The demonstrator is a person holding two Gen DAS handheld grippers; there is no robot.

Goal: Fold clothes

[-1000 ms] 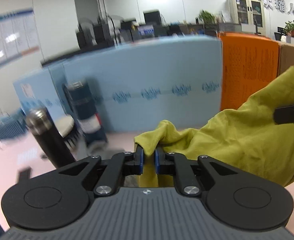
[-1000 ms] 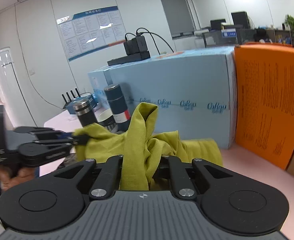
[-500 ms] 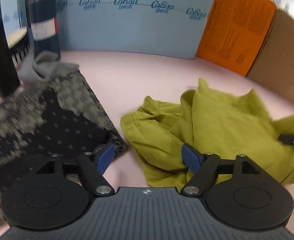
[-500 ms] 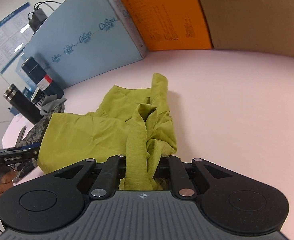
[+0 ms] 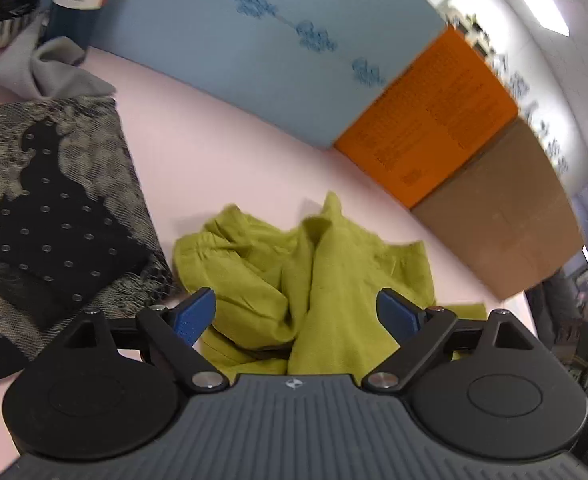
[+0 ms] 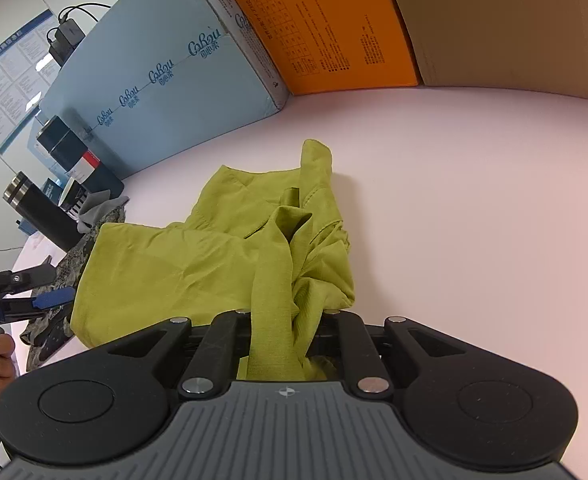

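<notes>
An olive-green garment (image 5: 314, 276) lies crumpled on the pink table (image 5: 222, 160). My left gripper (image 5: 296, 312) is open, its blue pads on either side of the cloth's near edge without gripping it. In the right wrist view the same garment (image 6: 214, 256) spreads to the left, and my right gripper (image 6: 282, 320) is shut on a bunched fold of it; the fingertips are hidden by the cloth. The left gripper (image 6: 50, 300) shows at the far left of that view, open beside the garment's edge.
A folded black and grey patterned garment (image 5: 54, 216) lies left of the green one, with a grey cloth (image 5: 54, 68) behind it. A blue box (image 6: 166, 92), an orange box (image 6: 318, 24) and a brown box (image 6: 506, 20) line the back. Dark bottles (image 6: 42, 212) stand at the left.
Both grippers came down from mid-air to the table with the green garment. My left gripper opened and let go of its corner. The right gripper kept its hold.
</notes>
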